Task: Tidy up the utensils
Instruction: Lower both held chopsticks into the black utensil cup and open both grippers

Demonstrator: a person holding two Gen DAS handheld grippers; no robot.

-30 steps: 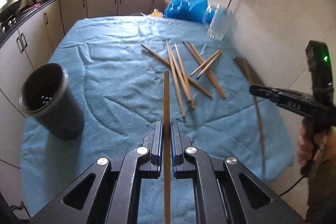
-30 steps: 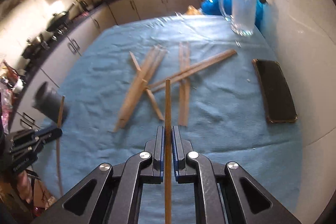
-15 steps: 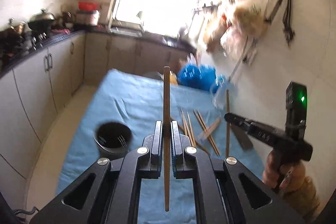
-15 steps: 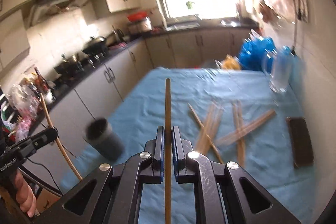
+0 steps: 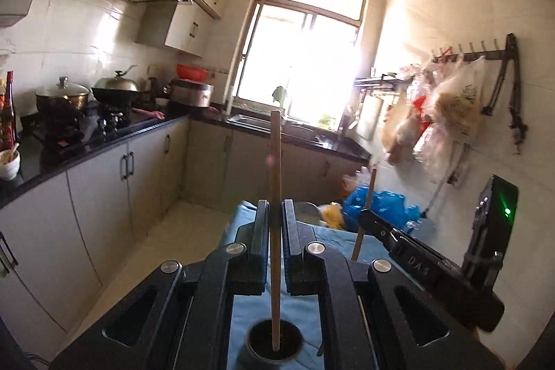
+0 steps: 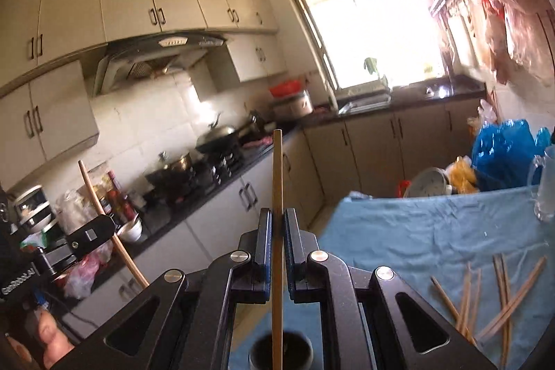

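Clamping one chopstick (image 5: 275, 182) per gripper (image 5: 275, 214)

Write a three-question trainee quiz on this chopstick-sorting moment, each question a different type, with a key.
1. True or false: the left gripper is shut on a chopstick.
2. What dark container sits below the right gripper?
A. glass mug
B. utensil cup
C. wok
3. Fill in: the loose chopsticks lie on a ____ cloth.

Key: 1 true; 2 B; 3 blue.
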